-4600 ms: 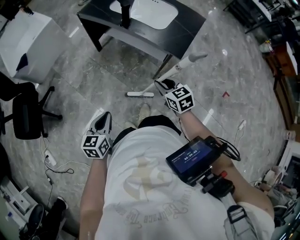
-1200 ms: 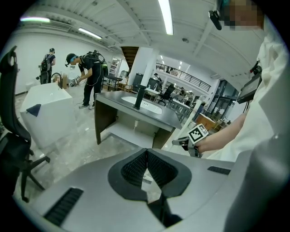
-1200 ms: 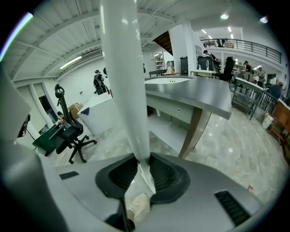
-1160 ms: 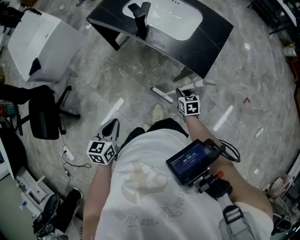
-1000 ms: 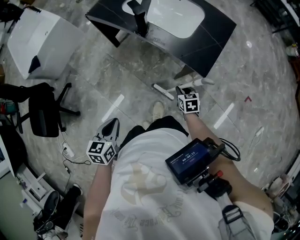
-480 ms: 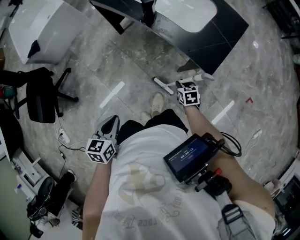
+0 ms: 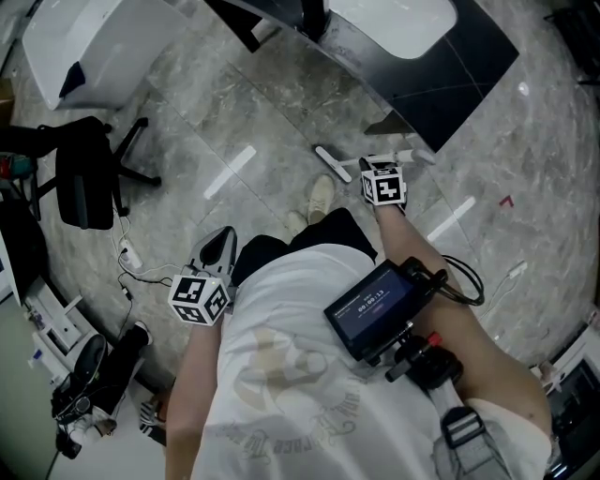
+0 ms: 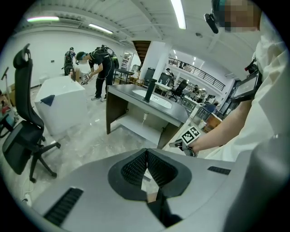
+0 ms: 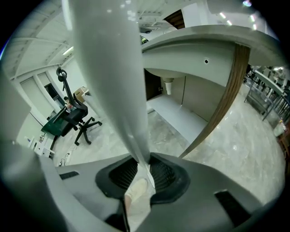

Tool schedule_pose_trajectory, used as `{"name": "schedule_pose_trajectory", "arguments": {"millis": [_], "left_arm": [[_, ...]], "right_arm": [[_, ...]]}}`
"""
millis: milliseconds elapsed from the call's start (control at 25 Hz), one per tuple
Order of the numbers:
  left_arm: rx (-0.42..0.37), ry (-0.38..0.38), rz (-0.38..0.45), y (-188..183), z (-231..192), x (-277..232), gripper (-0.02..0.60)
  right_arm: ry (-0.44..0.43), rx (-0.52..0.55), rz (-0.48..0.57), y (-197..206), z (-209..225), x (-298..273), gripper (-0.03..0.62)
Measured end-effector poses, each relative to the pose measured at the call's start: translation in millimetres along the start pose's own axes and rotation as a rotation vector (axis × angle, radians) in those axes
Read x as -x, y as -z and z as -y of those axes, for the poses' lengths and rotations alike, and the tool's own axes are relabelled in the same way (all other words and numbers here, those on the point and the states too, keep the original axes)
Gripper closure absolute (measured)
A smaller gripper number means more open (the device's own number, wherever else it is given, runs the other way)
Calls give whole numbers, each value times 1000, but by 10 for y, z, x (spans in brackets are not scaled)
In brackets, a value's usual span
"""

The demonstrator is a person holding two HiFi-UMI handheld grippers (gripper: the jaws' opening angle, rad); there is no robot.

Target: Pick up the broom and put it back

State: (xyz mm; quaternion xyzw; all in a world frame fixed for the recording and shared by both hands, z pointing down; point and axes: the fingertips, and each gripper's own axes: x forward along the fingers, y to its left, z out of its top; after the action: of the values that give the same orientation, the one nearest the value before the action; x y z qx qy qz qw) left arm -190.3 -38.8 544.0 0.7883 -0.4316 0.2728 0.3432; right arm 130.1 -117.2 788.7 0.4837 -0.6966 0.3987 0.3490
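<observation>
The broom is a white one with a short head [image 7: 332, 162] down by the floor and a pale handle [image 9: 113, 68]. In the head view my right gripper [image 7: 377, 169] is shut on that handle, just in front of the black table's near leg. The handle's free end [image 7: 413, 155] sticks out to the right of the gripper. In the right gripper view the handle fills the top and runs down into the pinched pads [image 9: 159, 174]. My left gripper [image 7: 218, 246] hangs by my left hip, shut, with nothing between its pads [image 8: 131, 167].
A black sink table [image 7: 450, 80] with a white basin [image 7: 403, 19] stands ahead. A black office chair [image 7: 84, 178] and a white cabinet [image 7: 84, 42] are at the left, with cables [image 7: 131, 262] on the floor. My shoe [image 7: 322, 197] is near the broom head. People [image 8: 102, 68] work far behind.
My right gripper has sunk a little with the broom still in it, beside the table leg. The table has slid toward the top of the head view. The left gripper has barely shifted.
</observation>
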Motion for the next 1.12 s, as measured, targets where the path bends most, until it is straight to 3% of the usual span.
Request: {"name": "schedule_pose_trajectory", "arguments": {"millis": [560,1120], "left_arm": [[27,-13,2,42,91,49,569],[33,-15,-15,74,110,115,569]], "right_arm": [[72,-23,-6,-185,356,32,499],[85,-52,-12,-358,478,22,497]]}}
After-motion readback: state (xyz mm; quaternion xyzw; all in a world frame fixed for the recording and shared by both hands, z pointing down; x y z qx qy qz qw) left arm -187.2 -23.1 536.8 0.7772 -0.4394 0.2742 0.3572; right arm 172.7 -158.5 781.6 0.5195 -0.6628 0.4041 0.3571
